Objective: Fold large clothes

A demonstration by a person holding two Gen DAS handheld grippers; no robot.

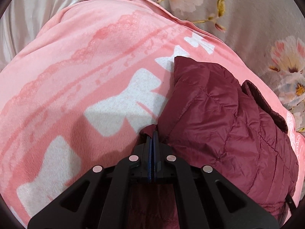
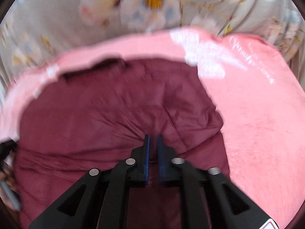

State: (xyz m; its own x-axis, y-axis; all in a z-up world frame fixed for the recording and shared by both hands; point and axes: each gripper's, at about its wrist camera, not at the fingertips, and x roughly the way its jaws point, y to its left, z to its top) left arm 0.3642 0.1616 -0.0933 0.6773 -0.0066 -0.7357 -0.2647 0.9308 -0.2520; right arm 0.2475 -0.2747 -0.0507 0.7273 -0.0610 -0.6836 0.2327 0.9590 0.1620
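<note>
the jacket (image 1: 219, 114) lies partly folded on the blanket (image 1: 76, 66). the left gripper (image 1: 152, 133) pinches its edge; the right gripper (image 2: 153, 137) hovers slightly parted, empty. more folds likely remain.

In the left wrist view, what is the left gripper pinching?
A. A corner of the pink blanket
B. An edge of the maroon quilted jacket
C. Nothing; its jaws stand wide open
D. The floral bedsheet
B: the left gripper has its blue pads closed on a bunched edge of the maroon quilted jacket, which lies on the pink blanket.
</note>
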